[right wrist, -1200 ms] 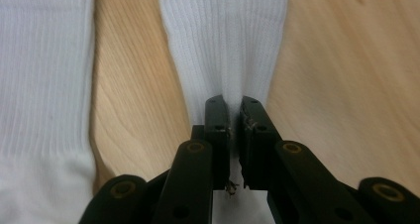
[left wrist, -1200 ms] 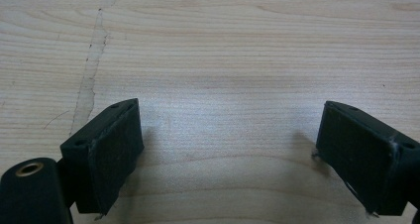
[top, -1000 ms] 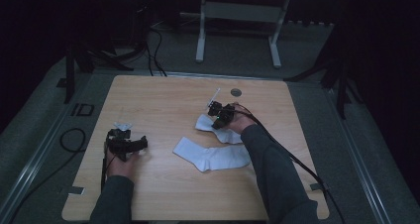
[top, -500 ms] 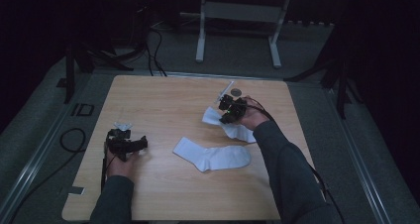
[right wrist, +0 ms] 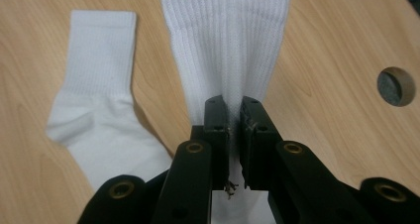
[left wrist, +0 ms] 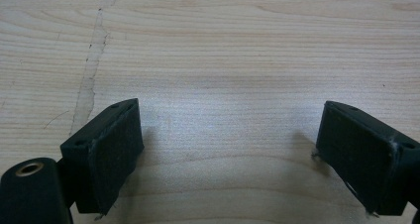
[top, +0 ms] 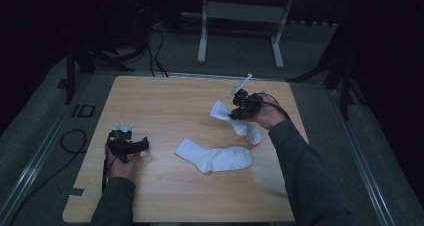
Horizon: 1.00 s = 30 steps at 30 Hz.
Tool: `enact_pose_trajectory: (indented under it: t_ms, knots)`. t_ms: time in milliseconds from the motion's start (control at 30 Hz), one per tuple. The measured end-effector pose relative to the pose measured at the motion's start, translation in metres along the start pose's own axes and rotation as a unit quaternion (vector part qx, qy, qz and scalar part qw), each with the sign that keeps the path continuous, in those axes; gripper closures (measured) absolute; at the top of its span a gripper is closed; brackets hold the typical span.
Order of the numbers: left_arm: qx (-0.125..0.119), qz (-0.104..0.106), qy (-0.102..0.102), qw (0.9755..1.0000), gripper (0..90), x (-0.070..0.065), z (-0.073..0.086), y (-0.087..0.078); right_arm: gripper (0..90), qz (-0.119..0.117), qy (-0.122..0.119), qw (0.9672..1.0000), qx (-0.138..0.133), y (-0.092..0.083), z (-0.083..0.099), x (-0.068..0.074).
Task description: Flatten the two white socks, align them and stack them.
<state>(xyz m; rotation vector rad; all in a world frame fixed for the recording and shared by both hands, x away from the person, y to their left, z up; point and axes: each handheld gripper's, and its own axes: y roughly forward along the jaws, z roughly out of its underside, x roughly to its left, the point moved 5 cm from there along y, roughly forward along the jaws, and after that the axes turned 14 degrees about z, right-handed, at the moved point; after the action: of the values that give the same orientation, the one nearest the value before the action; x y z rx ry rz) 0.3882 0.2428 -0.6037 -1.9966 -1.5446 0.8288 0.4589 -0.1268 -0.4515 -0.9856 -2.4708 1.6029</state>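
Currently the right gripper sits over the far right part of the wooden table, held in the person's right hand. In the right gripper view its two black jaws are pressed together on a white ribbed sock, pinching the fabric partway along; the ribbed cuff end fans out beyond the jaw tips and the rest of the fabric passes below them. In the high view this held sock drapes to both sides of the gripper, one end toward the table's middle and the other end trailing down toward the near right edge. Whether it touches the tabletop there cannot be told.

A second white sock lies flat on the table, near the centre and slightly toward the person, apart from both grippers. In the right gripper view it shows to the left of the held one, cuff pointing away.

The left gripper rests low at the near left part of the table, held in the left hand. In the left gripper view its jaws stand spread wide, with bare wood grain between them.

A round grommet hole shows in the tabletop at the right of the right gripper view.
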Motion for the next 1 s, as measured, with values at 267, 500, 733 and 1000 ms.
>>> enact_pose_trajectory:
  t_ms: [267,500,733,1000]
  knots:
    - [0.0,0.0,0.0,1.0,10.8,0.0,0.0,0.0,82.8,-0.006,-0.006,0.9995,-0.029,-0.025,0.001,0.006]
    - [0.001,0.0,0.0,1.0,10.7,0.0,0.0,0.0,82.8,-0.008,-0.011,0.9979,-0.064,-0.046,0.002,0.019]
    - [0.001,0.0,0.0,1.0,10.8,0.0,0.0,0.0,82.8,-0.019,-0.015,0.9966,-0.078,-0.058,0.004,0.029]
    - [0.001,0.0,-0.001,1.0,10.8,0.0,0.0,0.0,82.7,-0.032,-0.026,0.9954,-0.086,-0.065,0.004,0.041]
